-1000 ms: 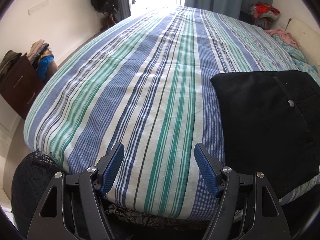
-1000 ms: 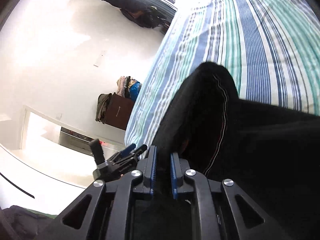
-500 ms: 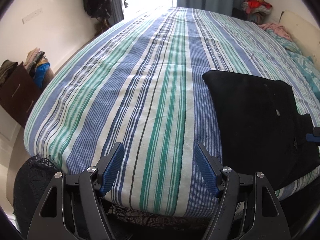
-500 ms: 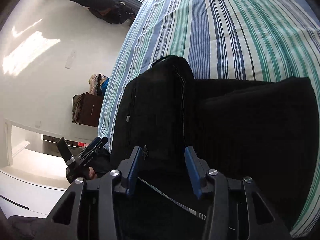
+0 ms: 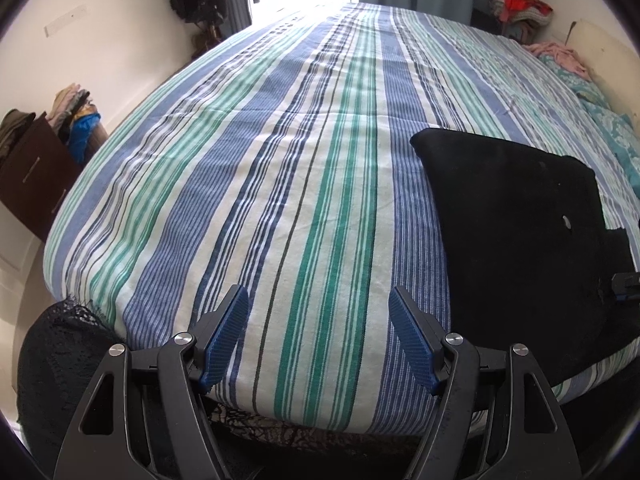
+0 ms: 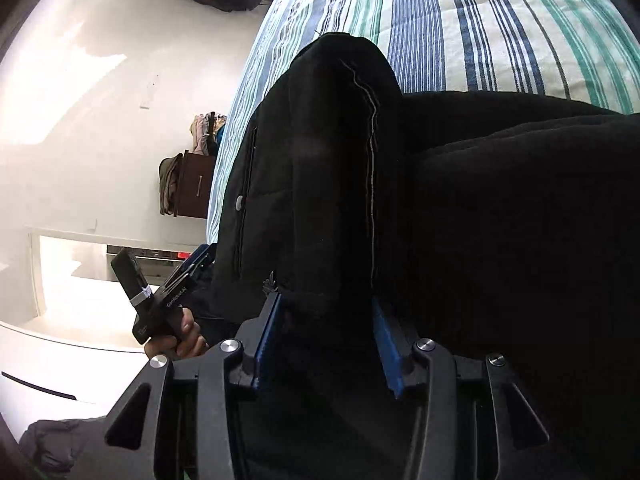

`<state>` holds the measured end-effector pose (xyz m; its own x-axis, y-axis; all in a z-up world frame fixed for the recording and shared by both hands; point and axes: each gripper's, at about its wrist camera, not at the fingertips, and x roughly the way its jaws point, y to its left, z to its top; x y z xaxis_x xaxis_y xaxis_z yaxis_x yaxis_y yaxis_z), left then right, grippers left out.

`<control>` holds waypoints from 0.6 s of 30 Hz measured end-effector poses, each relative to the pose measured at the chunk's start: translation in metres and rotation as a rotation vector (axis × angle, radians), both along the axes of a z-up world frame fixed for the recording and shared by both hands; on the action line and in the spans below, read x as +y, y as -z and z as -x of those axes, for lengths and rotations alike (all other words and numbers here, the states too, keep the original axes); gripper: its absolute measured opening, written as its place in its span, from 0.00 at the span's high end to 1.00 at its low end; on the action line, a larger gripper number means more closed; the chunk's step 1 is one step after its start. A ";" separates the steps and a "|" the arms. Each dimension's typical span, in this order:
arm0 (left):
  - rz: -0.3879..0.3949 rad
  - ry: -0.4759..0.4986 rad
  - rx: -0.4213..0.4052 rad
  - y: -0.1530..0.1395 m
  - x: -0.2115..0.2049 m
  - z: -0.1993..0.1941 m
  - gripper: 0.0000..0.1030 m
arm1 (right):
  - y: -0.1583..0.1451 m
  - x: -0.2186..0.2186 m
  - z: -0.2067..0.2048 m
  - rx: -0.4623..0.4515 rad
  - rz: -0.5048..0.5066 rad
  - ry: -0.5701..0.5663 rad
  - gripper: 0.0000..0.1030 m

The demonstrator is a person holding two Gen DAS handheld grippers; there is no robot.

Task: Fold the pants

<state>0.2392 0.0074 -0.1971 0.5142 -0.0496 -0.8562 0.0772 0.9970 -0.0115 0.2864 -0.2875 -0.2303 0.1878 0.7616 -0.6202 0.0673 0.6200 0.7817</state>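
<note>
Folded black fabric pants lie on the blue-green striped bedspread; the left gripper hovers spread wide over the sheet, grasping nothing, while the right gripper stands released, cloth between its blue pads.

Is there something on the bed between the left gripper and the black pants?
Nothing visible. Only bare striped bedsheet lies between the open left gripper and the black pants lying at its right.

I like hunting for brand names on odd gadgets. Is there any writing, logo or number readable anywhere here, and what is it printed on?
"GenRobot.AI": small white print on the black body of the left gripper, seen in the right wrist view.
White band on the black block above it: marks too small to read.
Black pants, striped bedspread: no writing visible.
</note>
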 end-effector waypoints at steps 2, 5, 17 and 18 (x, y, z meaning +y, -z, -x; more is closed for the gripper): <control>-0.009 0.011 -0.007 -0.001 -0.002 0.002 0.27 | 0.008 0.003 -0.003 0.014 -0.073 0.014 0.54; -0.019 0.018 -0.012 -0.001 -0.004 0.003 0.27 | 0.021 0.011 -0.012 0.016 -0.219 0.095 0.43; 0.023 -0.018 -0.014 -0.006 0.007 0.002 0.27 | -0.083 0.031 -0.001 -0.217 0.037 0.064 0.82; 0.022 -0.014 -0.020 -0.007 0.006 0.003 0.27 | -0.097 0.028 0.003 -0.243 0.050 0.057 0.82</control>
